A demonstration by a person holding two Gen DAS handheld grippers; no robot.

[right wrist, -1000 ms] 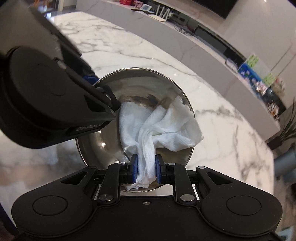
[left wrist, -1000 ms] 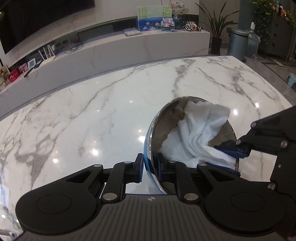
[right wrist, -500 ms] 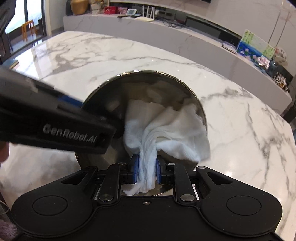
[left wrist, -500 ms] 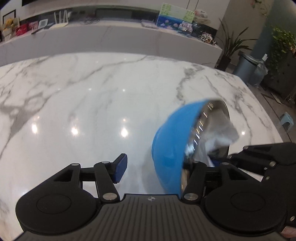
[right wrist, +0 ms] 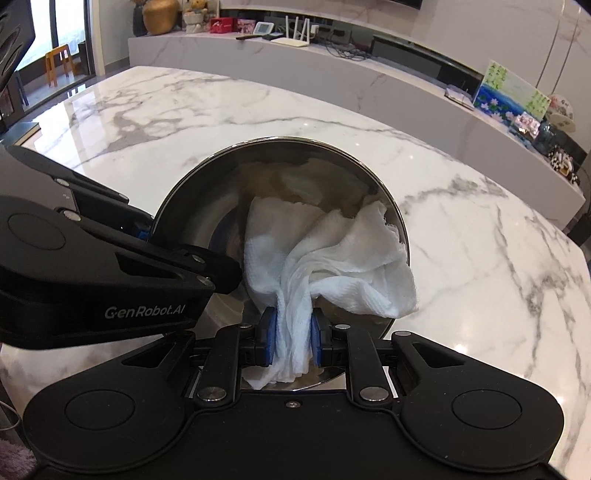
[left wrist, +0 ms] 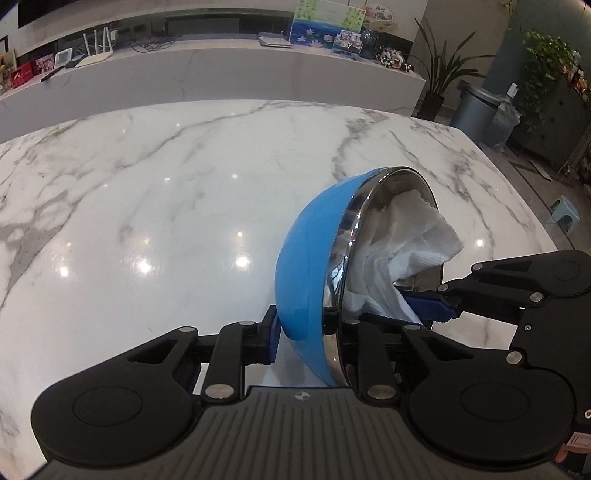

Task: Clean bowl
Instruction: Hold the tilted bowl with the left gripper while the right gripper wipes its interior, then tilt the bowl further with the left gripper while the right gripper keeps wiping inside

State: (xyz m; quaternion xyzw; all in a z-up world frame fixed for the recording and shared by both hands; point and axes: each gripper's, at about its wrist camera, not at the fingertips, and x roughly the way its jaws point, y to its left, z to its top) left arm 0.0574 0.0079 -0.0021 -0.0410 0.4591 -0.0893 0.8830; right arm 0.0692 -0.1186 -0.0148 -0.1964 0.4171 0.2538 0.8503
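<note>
Where the white marble worktop [left wrist: 155, 206] with grey veining fills both views, it carries nothing else near the work and shines with ceiling-light reflections. Item: bowl [left wrist: 314, 266], blue outside, polished steel inside, tipped on its side above the worktop with its mouth turned toward the right-hand tool; in the right wrist view the steel interior [right wrist: 229, 206] faces the camera. Item: left hand-held gripper [left wrist: 308, 328], black with blue pads, jaws clamped on the near rim of the bowl, one finger against the blue outer wall and the other inside against the steel. Item: right hand-held gripper [right wrist: 291, 339], same make, jaws drawn together on a gathered neck of the cloth at the lower edge of the bowl's mouth; its body enters the left wrist view from the right. Item: white cloth [right wrist: 332, 258], crumpled and textured, spread against the lower and right part of the interior, one corner hanging out over the rim. Background: a long marble ledge [left wrist: 221, 70] behind the worktop bearing a painted picture [left wrist: 325, 26] and small ornaments; a grey bin [left wrist: 476, 110] and potted plants stand at far right.
</note>
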